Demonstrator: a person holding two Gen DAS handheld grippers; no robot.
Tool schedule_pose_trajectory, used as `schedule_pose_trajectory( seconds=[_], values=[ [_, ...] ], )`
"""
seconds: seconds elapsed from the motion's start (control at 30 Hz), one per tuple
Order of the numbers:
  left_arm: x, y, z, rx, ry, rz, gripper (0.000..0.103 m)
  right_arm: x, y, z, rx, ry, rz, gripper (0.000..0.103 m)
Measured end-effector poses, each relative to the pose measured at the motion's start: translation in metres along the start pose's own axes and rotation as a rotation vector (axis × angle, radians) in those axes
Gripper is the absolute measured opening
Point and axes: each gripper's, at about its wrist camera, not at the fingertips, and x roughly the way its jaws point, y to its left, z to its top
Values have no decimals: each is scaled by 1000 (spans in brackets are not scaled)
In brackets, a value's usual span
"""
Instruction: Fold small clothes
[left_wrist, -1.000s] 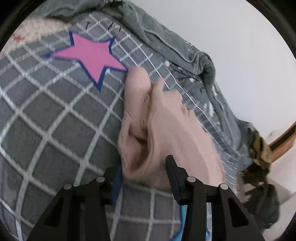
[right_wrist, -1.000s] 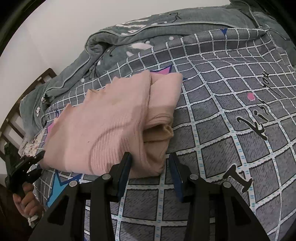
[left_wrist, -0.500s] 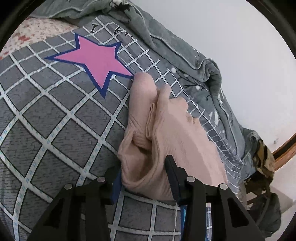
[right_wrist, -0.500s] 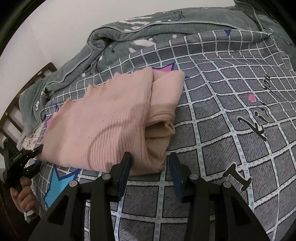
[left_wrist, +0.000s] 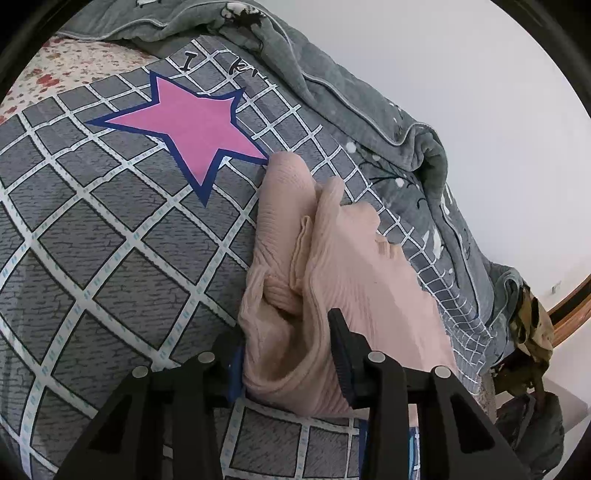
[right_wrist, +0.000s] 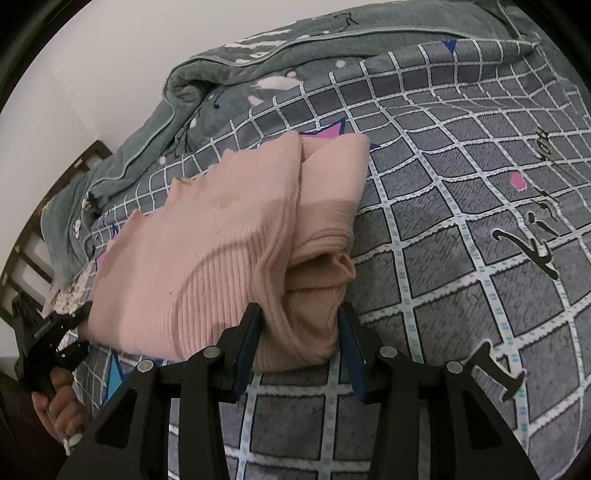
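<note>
A pink ribbed knit garment (left_wrist: 351, 266) lies folded lengthwise on a grey checked bed cover (left_wrist: 92, 240). My left gripper (left_wrist: 288, 350) has one end of the fold between its fingers; the jaws are closing and the fabric fills the gap. In the right wrist view the other end of the garment (right_wrist: 207, 251) bulges between the fingers of my right gripper (right_wrist: 301, 339), which is shut on it. The left gripper (right_wrist: 86, 328) also shows there at the garment's far left end, held by a hand (right_wrist: 59, 398).
A crumpled grey duvet (left_wrist: 351, 103) lies along the white wall behind the garment. A pink star (left_wrist: 192, 136) is printed on the cover. A floral sheet (left_wrist: 55, 70) shows at the far left. A wooden frame (right_wrist: 22, 251) and dark bundled clothes (left_wrist: 532, 325) lie past the bed's end.
The left wrist view has tilted, so more of the duvet, the star and the floral sheet shows. The garment stays between both pairs of fingers. The right view is nearly the same.
</note>
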Motion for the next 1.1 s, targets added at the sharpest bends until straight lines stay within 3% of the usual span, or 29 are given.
schedule_pose_trajectory(
  seconds=[0.03,0.1,0.17,0.2,0.3,0.43,0.73,1.1],
  values=[
    [1,-1,0,5,-1,11,35,1,-1,1,7,-1,1,42],
    [1,-1,-1,14,-5,22,29,2,-2,1,14,-6,-6,25],
    [1,-2,-2,18,-5,16,16,2,-7,1,45,-5,31,13],
    [1,-2,-2,16,-5,7,14,1,-10,1,71,-11,58,11],
    [-2,-1,-2,16,-7,-14,13,-6,-16,0,142,-54,107,10],
    [-9,2,-3,2,-8,-39,11,-19,-1,2,68,-100,78,9],
    [-42,-13,-33,97,-27,-32,11,-55,4,-5,10,-143,43,8],
    [-108,-4,-115,126,-32,-70,11,-121,-18,-72,-13,-93,41,8]
  ],
)
